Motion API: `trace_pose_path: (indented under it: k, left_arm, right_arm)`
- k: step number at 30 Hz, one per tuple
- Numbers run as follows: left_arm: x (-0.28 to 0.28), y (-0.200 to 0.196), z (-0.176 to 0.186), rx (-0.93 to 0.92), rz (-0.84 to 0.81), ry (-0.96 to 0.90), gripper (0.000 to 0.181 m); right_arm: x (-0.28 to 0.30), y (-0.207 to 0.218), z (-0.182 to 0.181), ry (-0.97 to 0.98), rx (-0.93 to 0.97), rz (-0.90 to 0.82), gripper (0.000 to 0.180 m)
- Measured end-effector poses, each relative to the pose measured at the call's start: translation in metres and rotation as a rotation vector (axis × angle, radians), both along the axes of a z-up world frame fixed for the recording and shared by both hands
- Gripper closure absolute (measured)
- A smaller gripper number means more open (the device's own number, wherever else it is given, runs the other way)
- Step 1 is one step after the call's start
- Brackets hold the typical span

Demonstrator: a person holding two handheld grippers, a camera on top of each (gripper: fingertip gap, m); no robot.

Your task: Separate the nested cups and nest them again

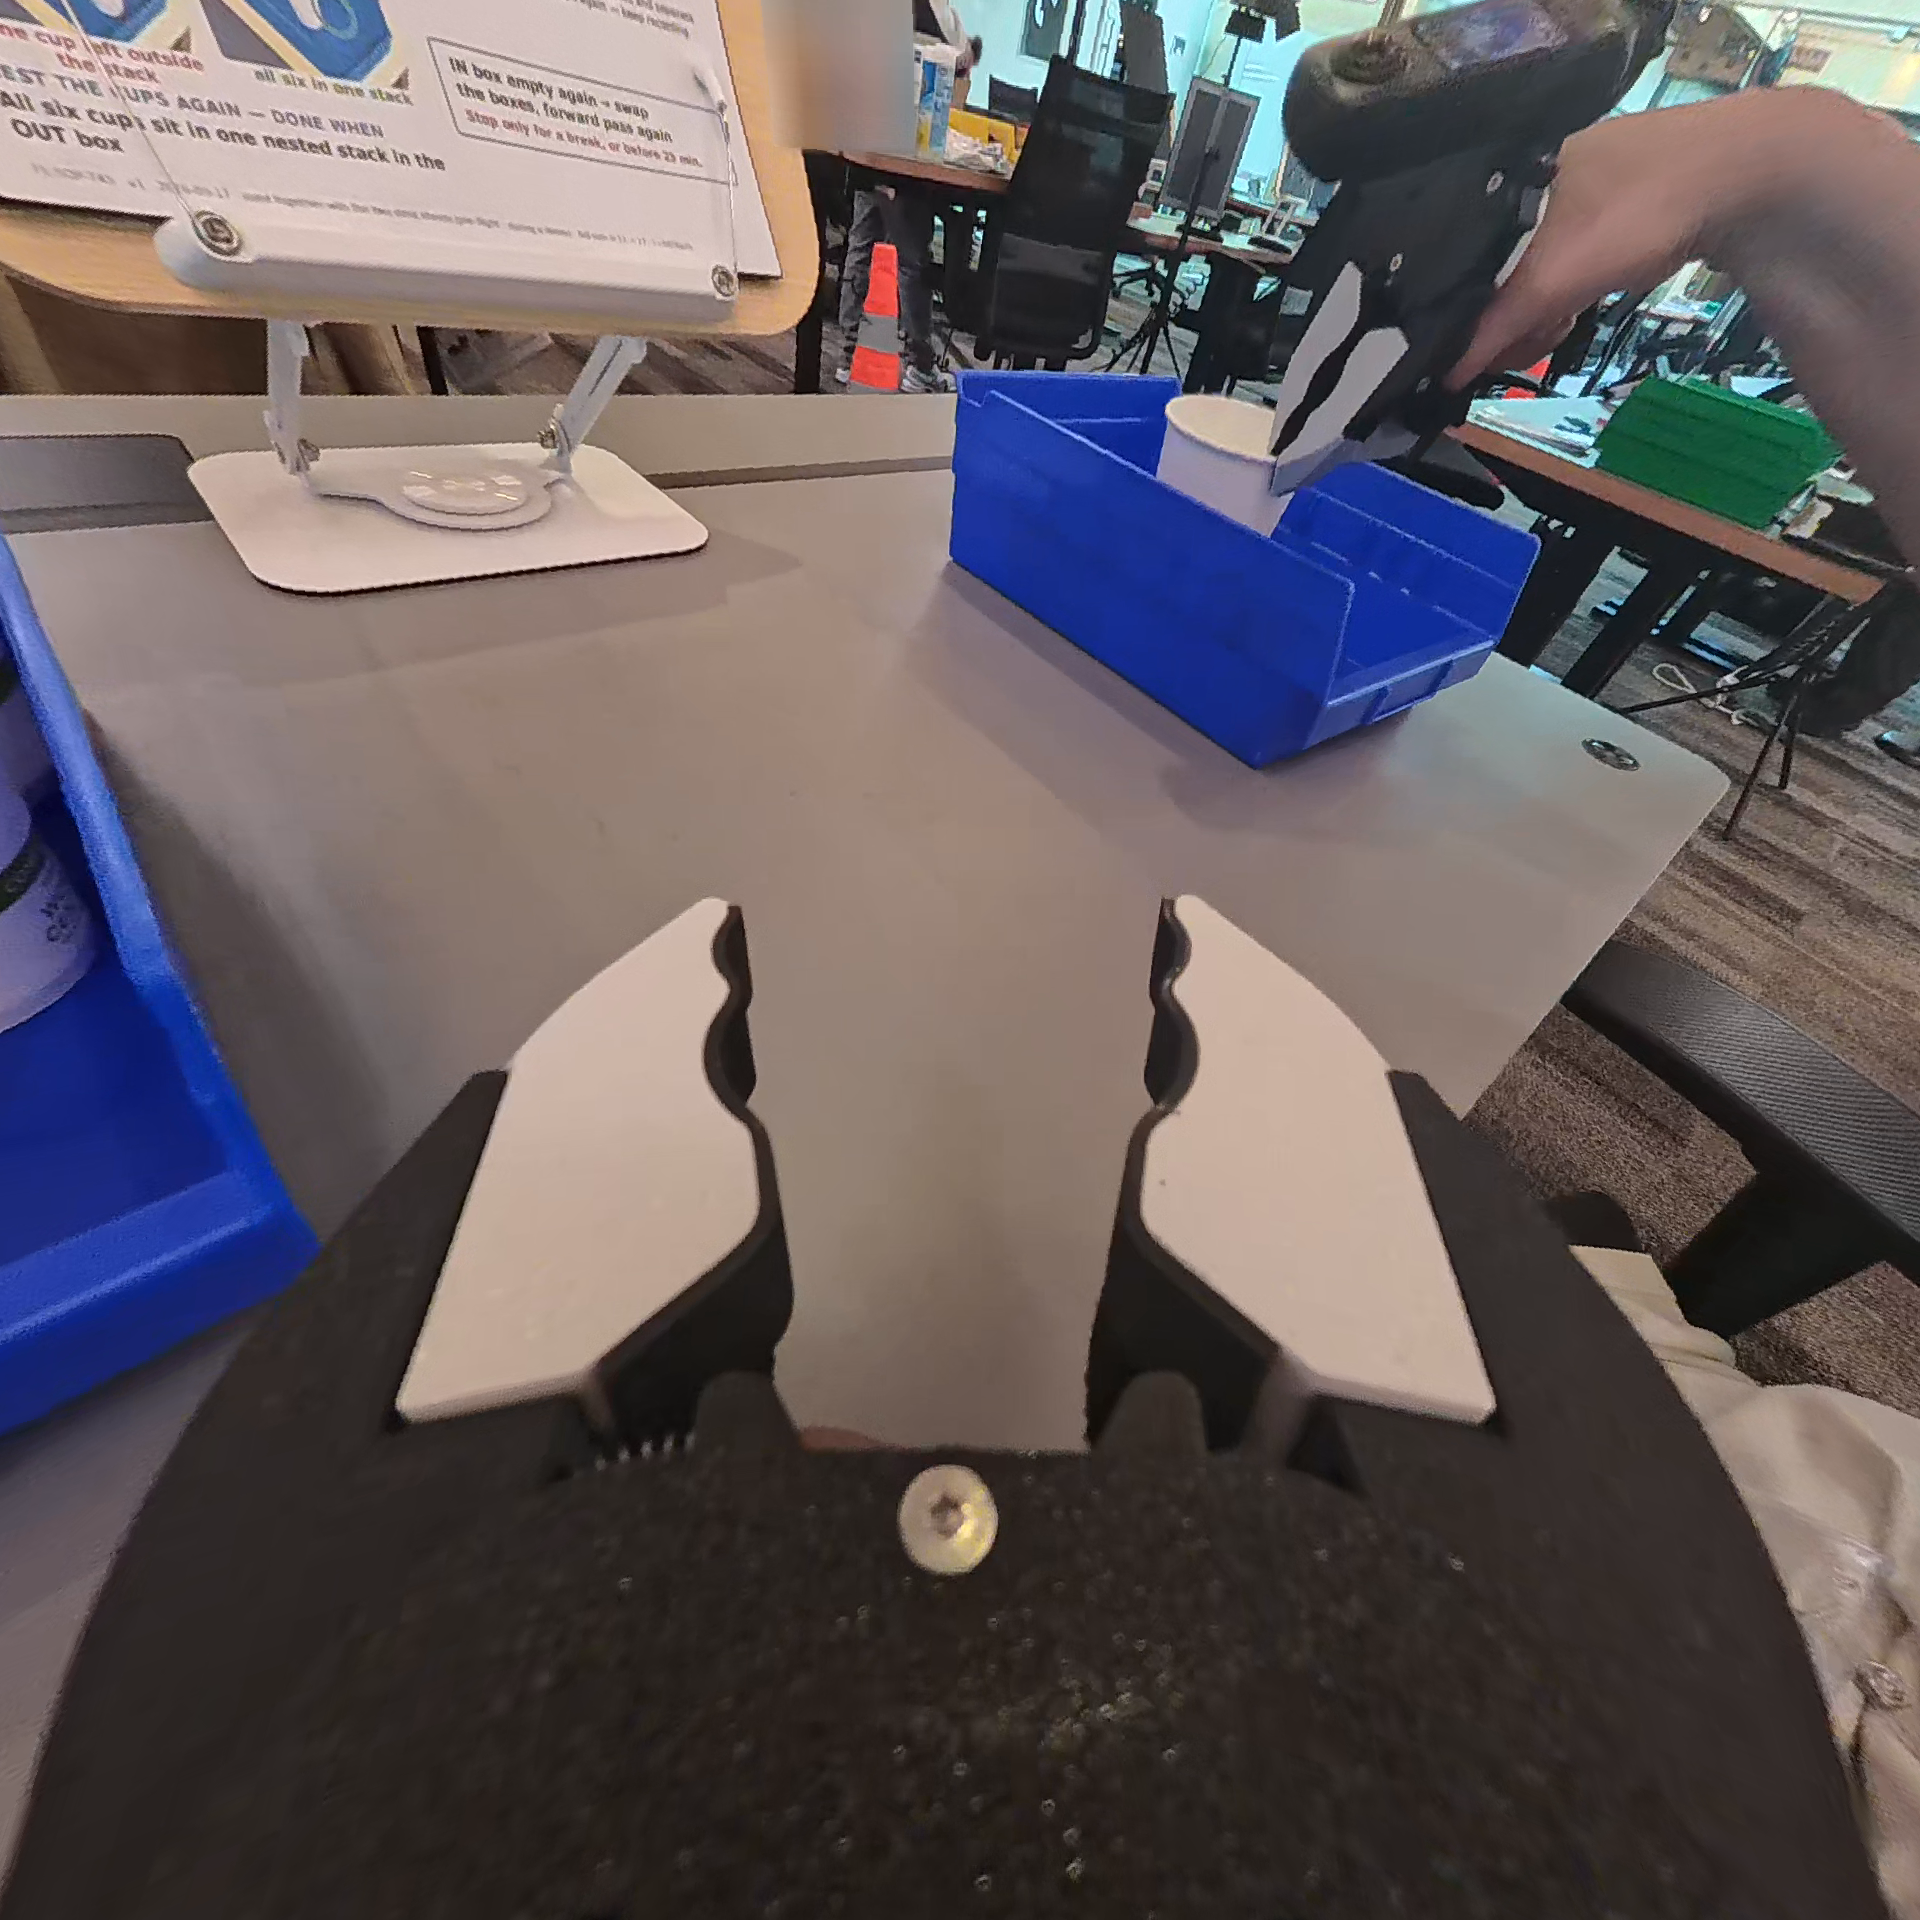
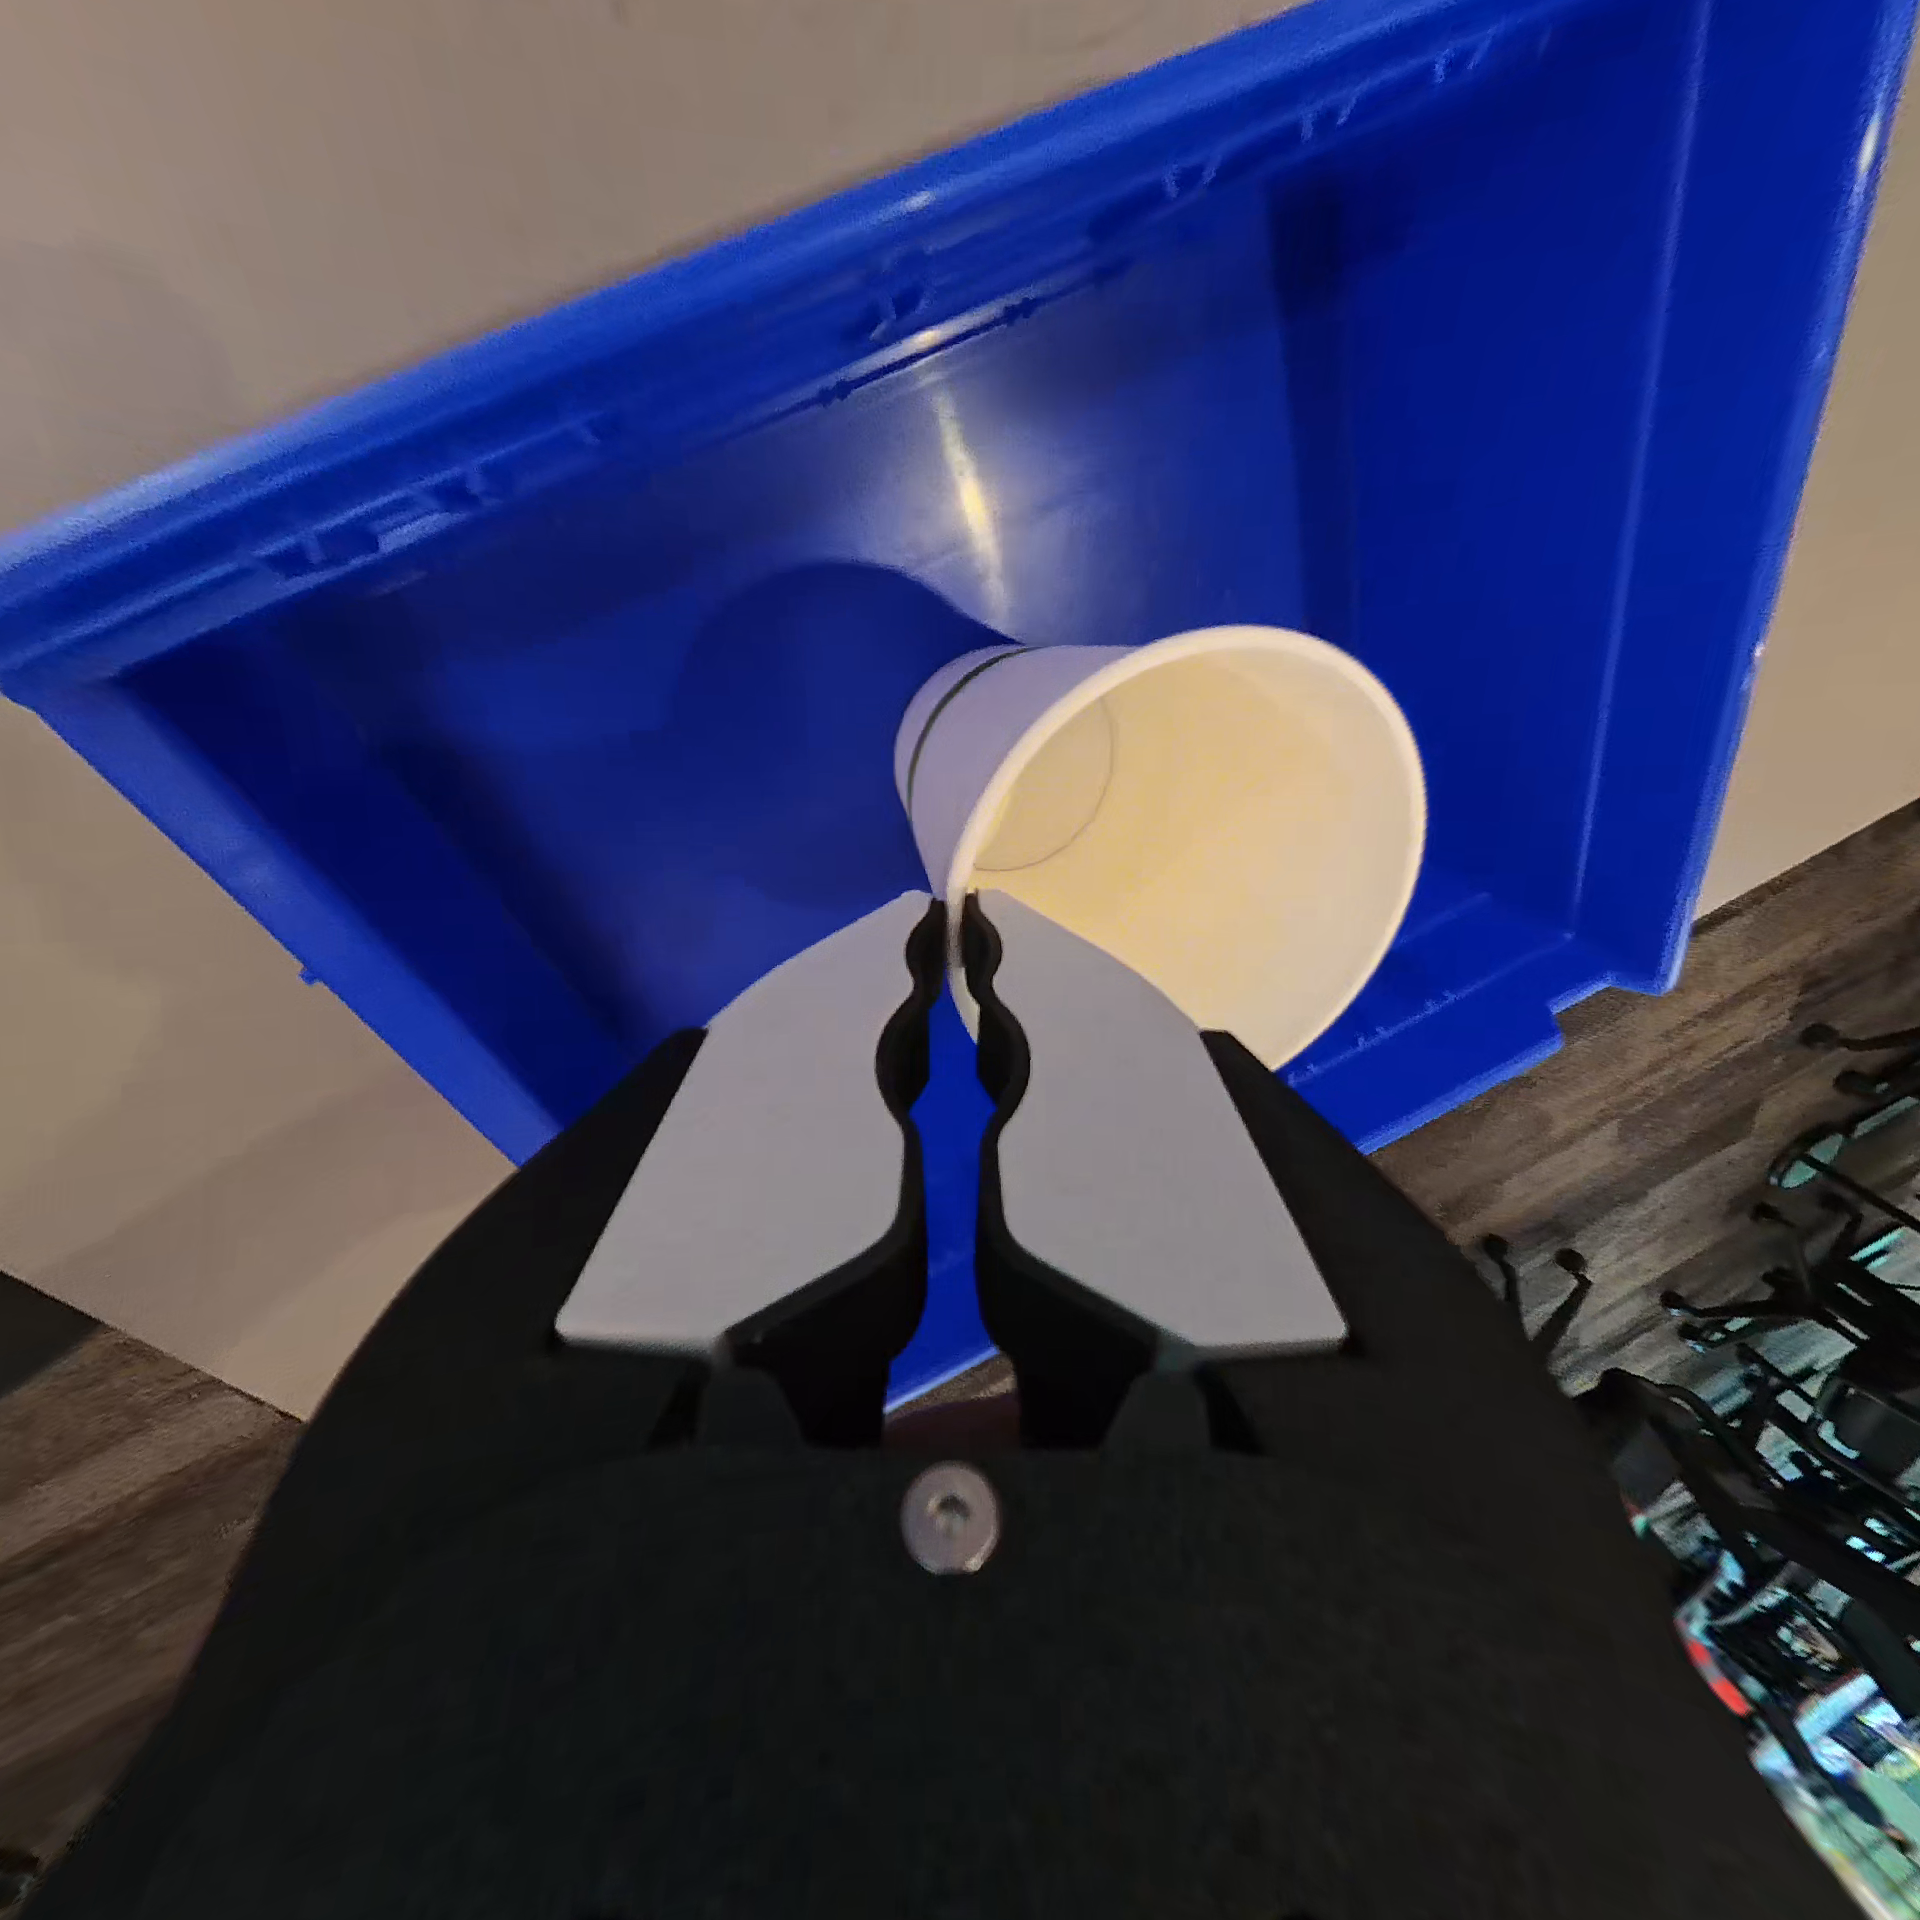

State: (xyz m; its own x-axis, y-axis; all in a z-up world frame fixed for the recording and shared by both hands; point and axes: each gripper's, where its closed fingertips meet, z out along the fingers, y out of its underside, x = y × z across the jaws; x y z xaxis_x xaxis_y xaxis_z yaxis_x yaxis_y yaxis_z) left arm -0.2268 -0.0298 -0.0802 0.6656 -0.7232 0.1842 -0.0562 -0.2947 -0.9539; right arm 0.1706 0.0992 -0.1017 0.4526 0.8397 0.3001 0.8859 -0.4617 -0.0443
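**One cup pinched by its rim over the right bin**

Our right gripper point(image 2: 951, 914) has its fingers point(image 2: 790, 1122) nearly closed, pinching the rim of a white paper cup point(image 2: 1195, 831) at about 7 o'clock on its mouth; one finger sits inside the wall, the other outside. The cup hangs tilted over the blue bin point(image 2: 1455, 520), its base toward the bin floor; whether the base touches the floor we cannot tell. In the left wrist view this bin stands at 1 o'clock on the grey tabletop point(image 1: 831, 727); our left gripper point(image 1: 951, 935) hovers over bare tabletop with its fingers wide apart, gripping nothing. A second blue bin point(image 1: 125, 1091) sits at 9 o'clock in that view, with more cups point(image 1: 31, 935) partly visible inside.

What could go wrong, in our judgement: the grip is on a thin paper rim at one point only, so the cup may swing, slip or crease; released while tilted, it could tip onto its side, and later cups would then not nest into it.

As for writing: a printed sheet on a white stand point(image 1: 447, 499) at 11 o'clock carries text and diagrams; the cups in the left bin bear dark print too cropped to make out; we see no brand.
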Motion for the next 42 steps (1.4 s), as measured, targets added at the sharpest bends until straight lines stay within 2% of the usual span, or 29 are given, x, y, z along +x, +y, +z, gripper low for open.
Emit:
trace_pose_path:
  k: [1, 4, 7, 9, 11, 14, 16, 18, 21, 24, 28, 33, 34, 35, 37, 42]
  left_arm:
    - [0.001, 0.0, -0.001, -0.003, 0.001, 0.002, 0.106]
    - [0.001, 0.001, -0.004, -0.014, 0.005, 0.007, 0.106]
    - [-0.007, 0.004, -0.003, 0.005, 0.047, 0.024, 0.106]
    - [-0.019, 0.006, 0.0, 0.019, 0.099, 0.029, 0.106]
    - [-0.036, 0.008, 0.001, 0.022, 0.175, 0.029, 0.105]
    - [-0.076, 0.01, -0.006, 0.006, 0.33, 0.03, 0.103]
    - [-0.111, 0.012, -0.009, 0.019, 0.462, 0.028, 0.101]
    - [-0.151, 0.016, -0.008, 0.049, 0.604, 0.03, 0.097]
    - [-0.203, 0.032, -0.005, 0.074, 0.774, 0.032, 0.092]
    - [-0.225, 0.059, -0.004, 0.043, 0.816, 0.022, 0.087]
    - [-0.248, 0.097, -0.017, 0.022, 0.909, 0.142, 0.082]
    - [-0.249, 0.126, -0.039, -0.04, 0.915, 0.158, 0.082]
    - [-0.248, 0.13, -0.039, -0.037, 0.912, 0.138, 0.084]
    - [-0.247, 0.131, -0.038, -0.035, 0.912, 0.123, 0.095]
    - [-0.247, 0.133, -0.038, -0.04, 0.904, 0.123, 0.097]
    - [-0.238, 0.127, -0.031, -0.03, 0.765, 0.097, 0.1]
  right_arm:
    - [0.0, 0.0, 0.0, 0.014, -0.001, -0.011, 0.175]
    - [0.001, -0.001, 0.012, 0.031, 0.065, -0.026, 0.152]
    - [-0.013, -0.008, 0.055, 0.121, 0.309, -0.016, 0.145]
    - [-0.04, -0.027, 0.087, 0.309, 0.519, -0.019, 0.145]
    - [-0.085, -0.065, 0.1, 0.607, 0.648, 0.003, 0.146]
    - [-0.129, -0.123, 0.079, 1.004, 0.667, -0.117, 0.149]
    - [-0.152, -0.157, 0.046, 1.117, 0.571, -0.154, 0.134]
    - [-0.165, -0.179, 0.026, 1.181, 0.544, -0.187, 0.131]
    - [-0.18, -0.201, 0.004, 1.215, 0.473, -0.177, 0.132]
    - [-0.187, -0.206, -0.014, 1.161, 0.452, -0.148, 0.134]
    - [-0.193, -0.208, -0.016, 1.167, 0.429, -0.134, 0.134]
    - [-0.2, -0.211, -0.016, 1.23, 0.37, -0.138, 0.135]
    - [-0.2, -0.211, -0.017, 1.231, 0.36, -0.139, 0.135]
    - [-0.201, -0.212, -0.019, 1.236, 0.347, -0.142, 0.135]
    - [-0.202, -0.212, -0.02, 1.244, 0.332, -0.148, 0.135]
    - [-0.203, -0.211, -0.018, 1.242, 0.341, -0.12, 0.135]
